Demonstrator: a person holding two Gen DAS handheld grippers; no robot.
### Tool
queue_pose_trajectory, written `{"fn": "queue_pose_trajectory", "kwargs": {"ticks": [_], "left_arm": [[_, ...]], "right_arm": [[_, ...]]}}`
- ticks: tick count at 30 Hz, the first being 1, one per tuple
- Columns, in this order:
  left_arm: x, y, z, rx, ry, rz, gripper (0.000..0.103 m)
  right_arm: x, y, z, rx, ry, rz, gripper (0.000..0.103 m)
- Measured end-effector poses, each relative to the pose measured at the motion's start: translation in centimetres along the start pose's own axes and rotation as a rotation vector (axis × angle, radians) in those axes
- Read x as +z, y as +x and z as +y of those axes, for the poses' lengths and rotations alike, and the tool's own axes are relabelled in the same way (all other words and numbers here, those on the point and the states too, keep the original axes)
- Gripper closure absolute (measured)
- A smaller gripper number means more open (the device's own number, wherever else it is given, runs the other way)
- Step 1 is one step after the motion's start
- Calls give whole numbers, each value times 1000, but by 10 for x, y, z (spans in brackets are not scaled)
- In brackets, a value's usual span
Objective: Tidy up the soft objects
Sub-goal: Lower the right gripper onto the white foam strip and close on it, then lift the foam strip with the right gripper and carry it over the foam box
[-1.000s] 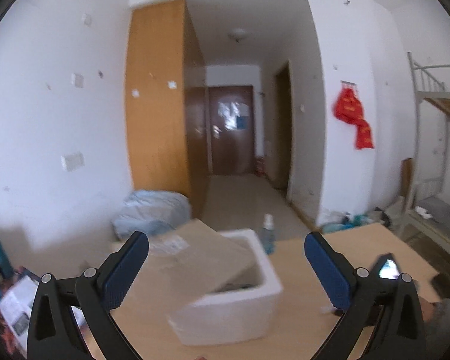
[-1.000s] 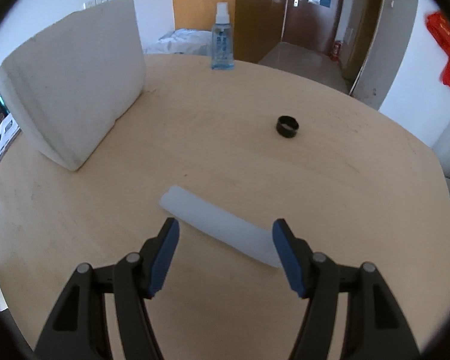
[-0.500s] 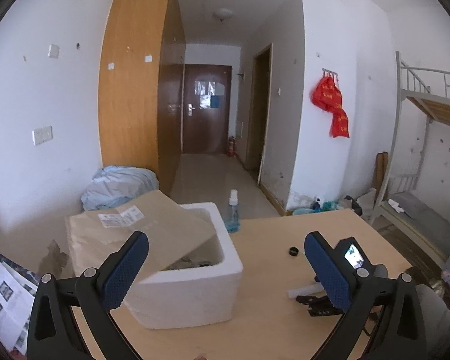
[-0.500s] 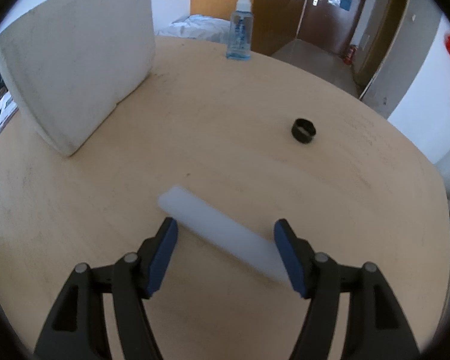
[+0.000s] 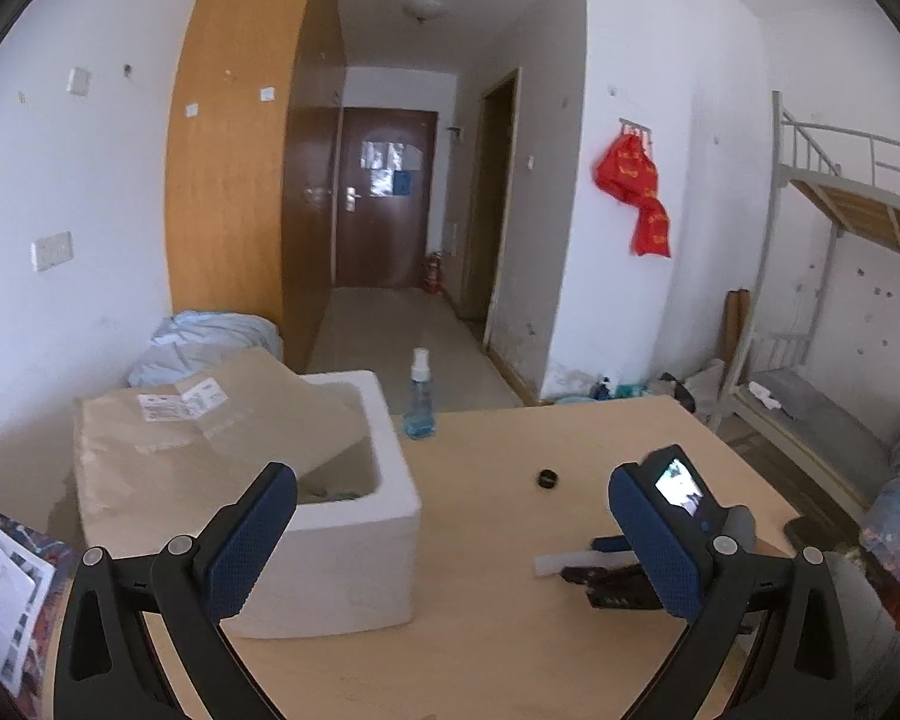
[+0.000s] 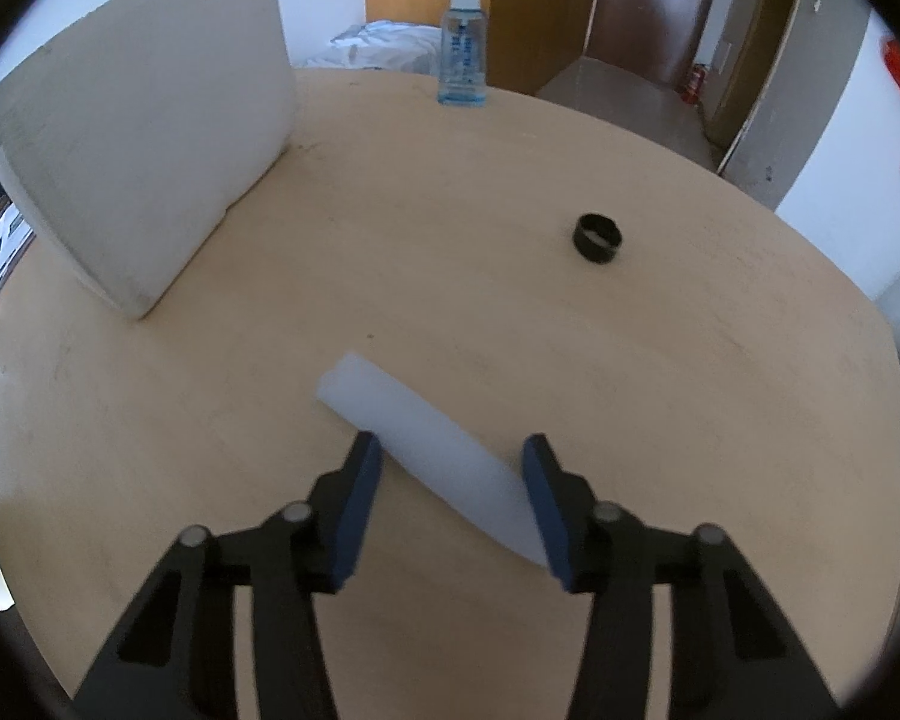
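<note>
A white foam strip (image 6: 426, 450) lies slantwise on the round wooden table (image 6: 510, 330). My right gripper (image 6: 453, 450) points down over it with a finger on either side, and its jaws are closing. The pads stand right at the strip's edges, and no squeeze shows. In the left wrist view the same strip (image 5: 561, 563) pokes out in front of the right gripper (image 5: 600, 582). My left gripper (image 5: 450, 480) hovers wide open above the table with nothing in it, beside a white foam box (image 5: 354, 534).
A brown cardboard sheet (image 5: 210, 438) leans into the foam box (image 6: 144, 138). A blue spray bottle (image 6: 463, 48) stands at the table's far edge and a small black ring (image 6: 597, 238) lies right of centre. Magazines (image 5: 0, 588) lie at the left, and a bunk bed (image 5: 822, 300) stands at the right.
The right jaws have narrowed around the foam strip. The left gripper has tipped downward and shifted, so more of the table, the box and the right gripper shows.
</note>
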State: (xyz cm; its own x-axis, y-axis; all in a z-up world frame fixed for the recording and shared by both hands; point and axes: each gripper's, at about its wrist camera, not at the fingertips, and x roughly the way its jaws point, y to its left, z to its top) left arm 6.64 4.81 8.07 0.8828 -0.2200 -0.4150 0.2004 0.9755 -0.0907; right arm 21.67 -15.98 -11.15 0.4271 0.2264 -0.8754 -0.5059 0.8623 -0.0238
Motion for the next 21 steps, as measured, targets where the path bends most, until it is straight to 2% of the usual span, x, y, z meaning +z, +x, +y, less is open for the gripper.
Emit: {"fn": "queue_pose_trajectory", "kwargs": {"ticks": [2,4,11,16,21], "left_arm": [[-1,2,-6,-24,20,4,0],[-1,4,-14,-50,43,2,0],[-10,28,-40,-239,90,52,0],[-19,52,-47,-344,101,88,0],[-29,74,-54,-372,114,128,0]], "right_arm": [[-1,-2,-4,-4,19,-3,66],[-1,-2,-8,-11,34,-7,71],[-8,-11,-12,0,62,-25,85],[-11,-18,-15,9,72,-44,92],[-16,-28,-19,22,86,-74,92]]}}
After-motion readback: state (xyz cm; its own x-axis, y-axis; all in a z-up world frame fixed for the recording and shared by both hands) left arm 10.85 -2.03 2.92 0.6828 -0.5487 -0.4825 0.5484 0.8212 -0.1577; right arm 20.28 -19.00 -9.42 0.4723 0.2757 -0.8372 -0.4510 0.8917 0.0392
